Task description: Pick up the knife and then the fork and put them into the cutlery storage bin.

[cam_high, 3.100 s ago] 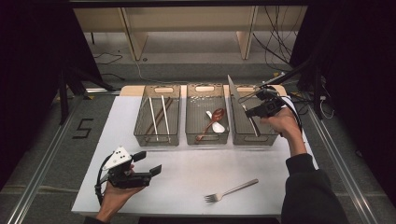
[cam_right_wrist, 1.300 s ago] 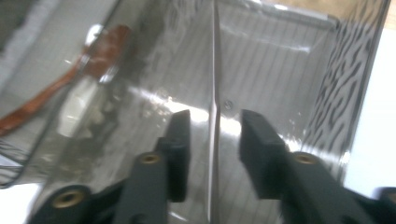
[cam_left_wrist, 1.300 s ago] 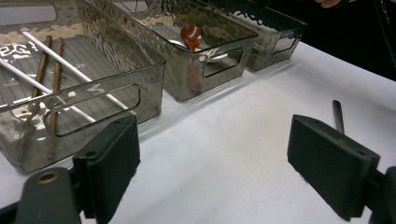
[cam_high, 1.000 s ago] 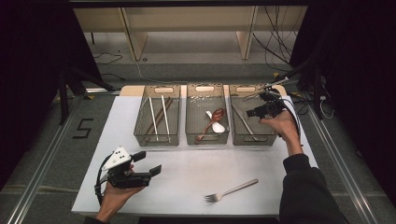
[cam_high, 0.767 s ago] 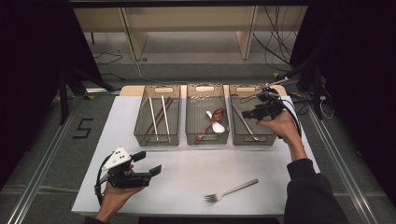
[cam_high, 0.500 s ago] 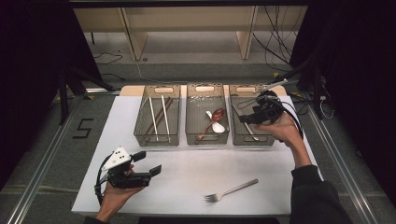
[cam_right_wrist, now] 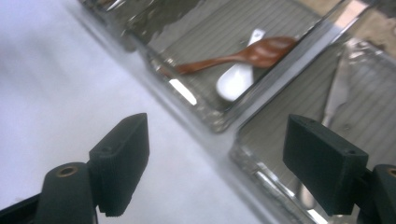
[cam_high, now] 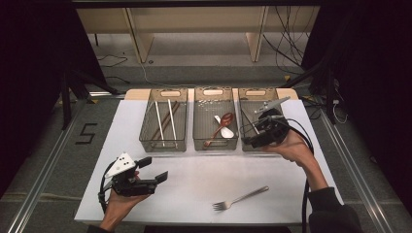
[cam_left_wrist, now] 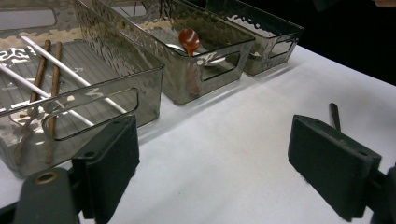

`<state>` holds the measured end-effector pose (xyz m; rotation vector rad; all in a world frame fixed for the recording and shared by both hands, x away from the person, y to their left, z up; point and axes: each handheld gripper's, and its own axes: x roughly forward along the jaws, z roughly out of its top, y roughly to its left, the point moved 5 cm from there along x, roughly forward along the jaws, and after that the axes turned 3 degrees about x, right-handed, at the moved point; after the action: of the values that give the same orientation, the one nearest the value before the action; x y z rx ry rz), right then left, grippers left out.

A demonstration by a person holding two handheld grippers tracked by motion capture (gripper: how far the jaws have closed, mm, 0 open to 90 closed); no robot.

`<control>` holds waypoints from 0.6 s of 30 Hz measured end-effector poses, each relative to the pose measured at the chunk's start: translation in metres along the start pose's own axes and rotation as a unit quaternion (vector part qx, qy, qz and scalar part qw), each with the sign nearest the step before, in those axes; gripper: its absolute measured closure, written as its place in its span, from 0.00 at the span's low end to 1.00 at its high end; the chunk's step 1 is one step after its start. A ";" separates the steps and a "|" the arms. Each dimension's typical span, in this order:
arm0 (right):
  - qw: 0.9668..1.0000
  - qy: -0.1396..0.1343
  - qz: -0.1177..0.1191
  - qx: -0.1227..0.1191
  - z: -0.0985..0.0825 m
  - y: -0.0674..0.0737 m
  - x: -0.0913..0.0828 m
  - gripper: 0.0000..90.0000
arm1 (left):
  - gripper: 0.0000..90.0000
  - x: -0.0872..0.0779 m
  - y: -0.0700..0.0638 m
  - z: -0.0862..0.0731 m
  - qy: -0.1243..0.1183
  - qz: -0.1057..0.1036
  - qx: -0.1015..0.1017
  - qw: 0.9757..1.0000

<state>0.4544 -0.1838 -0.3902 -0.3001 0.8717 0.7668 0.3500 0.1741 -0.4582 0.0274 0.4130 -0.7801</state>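
Three smoky plastic bins stand in a row at the table's far side. The left bin [cam_high: 145, 141] holds chopsticks [cam_high: 159, 124], the middle bin [cam_high: 198, 141] a wooden spoon [cam_high: 221, 125] and a white spoon [cam_right_wrist: 236, 81], and the right bin [cam_high: 282, 104] a knife [cam_high: 248, 118]. My right gripper [cam_high: 251, 137] hovers over the right bin's near end. Its jaws have just been opening and stand open [cam_right_wrist: 217, 158] with nothing between them. A metal fork [cam_high: 240, 198] lies near the front edge. My left gripper [cam_high: 154, 169] rests open at the front left, empty.
A white sheet [cam_high: 194, 170] covers the table. In the left gripper view the chopsticks [cam_left_wrist: 51, 74] sit close ahead in their bin, and the fork's handle tip [cam_left_wrist: 334, 114] shows past the right jaw. Dark floor and cables surround the table.
The knife, held up in my right gripper earlier, now lies in the right bin. The right hand has drawn back toward the bin's near end and its jaws have spread. The left hand stayed put.
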 end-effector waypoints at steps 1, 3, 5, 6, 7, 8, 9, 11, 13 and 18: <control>1.000 0.005 0.003 -0.002 -0.003 0.003 0.001 0.26 | 0.18 0.000 0.000 0.000 -0.001 0.000 0.000 1.000; 1.000 0.012 0.008 -0.009 -0.009 0.008 0.004 0.26 | 0.18 0.000 0.000 0.000 -0.001 0.000 0.000 1.000; 1.000 0.018 0.014 -0.011 -0.016 0.013 0.006 0.26 | 0.18 0.000 0.000 0.000 0.000 0.000 0.000 1.000; 1.000 0.023 0.016 -0.013 -0.020 0.016 0.008 0.26 | 0.18 0.000 0.000 0.000 -0.001 0.000 0.000 1.000; 0.999 0.029 0.018 -0.019 -0.024 0.018 0.010 0.26 | 0.18 0.000 0.000 0.000 -0.001 0.000 0.000 1.000; 0.999 0.035 0.019 -0.020 -0.028 0.020 0.011 0.26 | 0.18 0.000 0.000 0.000 0.000 0.001 0.000 1.000; 0.999 0.039 0.022 -0.021 -0.032 0.022 0.012 0.26 | 0.18 0.000 0.000 0.000 0.000 0.001 0.000 1.000; 0.998 0.046 0.028 -0.022 -0.040 0.027 0.014 0.27 | 0.18 0.000 0.000 0.000 0.000 0.000 0.001 1.000; 0.998 0.055 0.031 -0.026 -0.048 0.032 0.015 0.27 | 0.18 0.001 0.000 0.000 0.000 0.000 0.000 1.000; 0.995 0.079 0.041 -0.041 -0.067 0.047 0.021 0.28 | 0.18 0.001 -0.001 0.000 0.000 0.001 0.000 1.000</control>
<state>0.3910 -0.1758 -0.4454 -0.4047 1.0085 0.8641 0.3499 0.1731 -0.4585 0.0273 0.4127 -0.7783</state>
